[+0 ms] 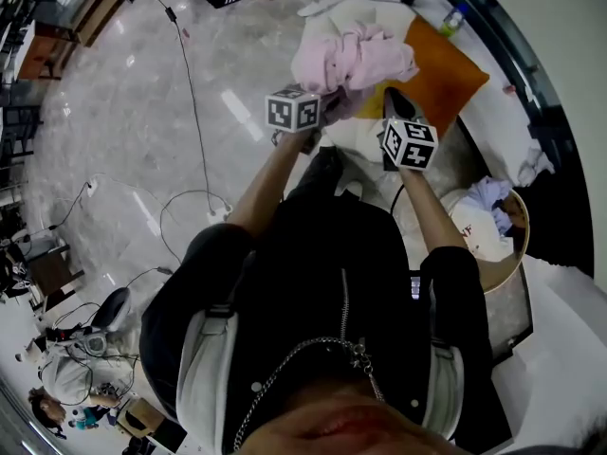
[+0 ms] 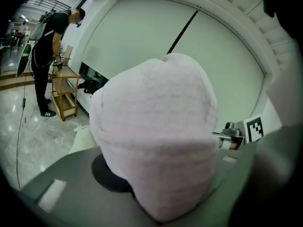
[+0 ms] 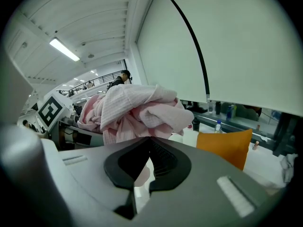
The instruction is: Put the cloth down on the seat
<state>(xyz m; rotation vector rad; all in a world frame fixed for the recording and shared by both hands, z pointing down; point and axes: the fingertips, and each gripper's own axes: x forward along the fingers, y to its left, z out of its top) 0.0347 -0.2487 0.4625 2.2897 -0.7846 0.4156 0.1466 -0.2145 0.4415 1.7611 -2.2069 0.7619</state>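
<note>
A bunched pink cloth (image 1: pixel 351 57) is held in the air over a white seat (image 1: pixel 365 138) with an orange cushion (image 1: pixel 441 76). My left gripper (image 1: pixel 327 102) is shut on the cloth's left side. In the left gripper view the pink cloth (image 2: pixel 156 141) fills the space between the jaws and hides their tips. My right gripper (image 1: pixel 396 104) points up at the cloth's lower right. Its pads (image 3: pixel 161 157) meet at the tips on the cloth's lower edge, and the cloth (image 3: pixel 137 110) is heaped just beyond them. The orange cushion (image 3: pixel 222 145) lies below on the right.
A round basket (image 1: pixel 507 263) with clothes in it stands on the floor at my right. Cables (image 1: pixel 194 112) trail over the marble floor to the left. A bottle (image 1: pixel 453 19) stands on the ledge behind the seat. A person (image 2: pixel 47 56) bends over a wooden cart (image 2: pixel 64 93) far left.
</note>
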